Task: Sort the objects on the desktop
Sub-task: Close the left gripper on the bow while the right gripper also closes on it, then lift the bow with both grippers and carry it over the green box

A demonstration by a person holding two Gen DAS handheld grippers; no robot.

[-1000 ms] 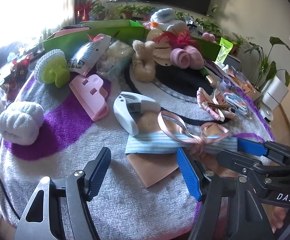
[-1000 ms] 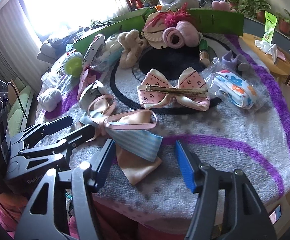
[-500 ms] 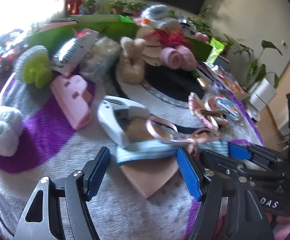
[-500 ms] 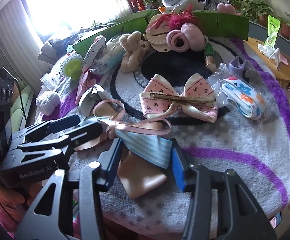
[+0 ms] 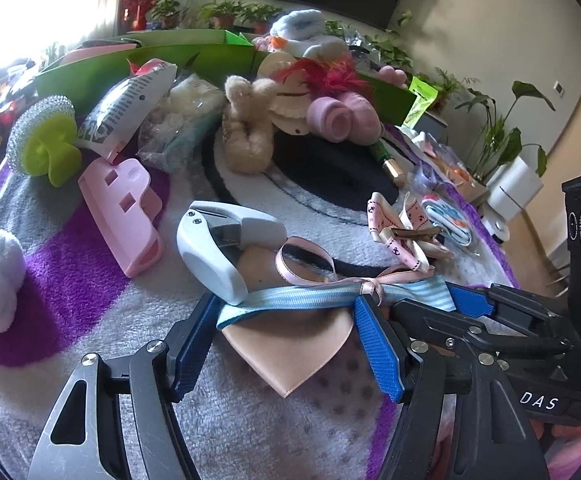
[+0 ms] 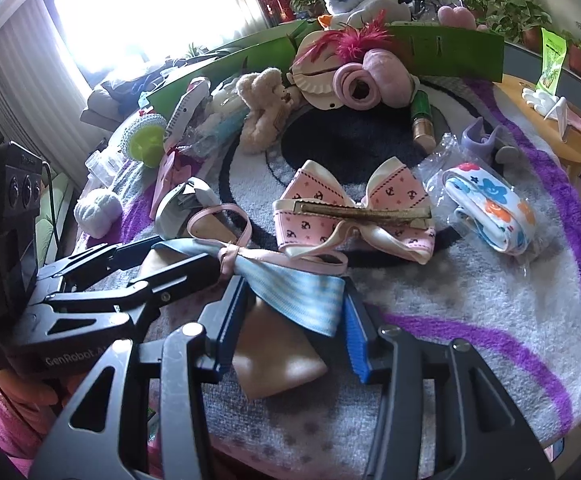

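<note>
A bow (image 5: 310, 300) of blue-striped, peach and thin pink ribbon lies on the fuzzy purple-and-grey blanket (image 5: 90, 320) near its front edge. My left gripper (image 5: 286, 344) stands open around the bow's left wing, its blue pads beside the wing's end and the knot. My right gripper (image 6: 294, 324) is shut on the bow's (image 6: 298, 296) right striped wing, a pad on each side. The right gripper (image 5: 434, 304) comes in from the right in the left wrist view. In the right wrist view the left gripper (image 6: 186, 252) reaches in from the left.
A grey-white hand tool (image 5: 218, 248) touches the bow's far left. Behind lie a pink clip (image 5: 122, 208), a pink anchor bow (image 6: 354, 216), a bagged floral band (image 6: 490, 208), a plush bear (image 5: 250, 132) and a green box (image 5: 170, 60).
The right gripper's jaws narrowed onto the bow's right wing. The left gripper tipped and slid forward, so the bow's left wing now lies between its fingers.
</note>
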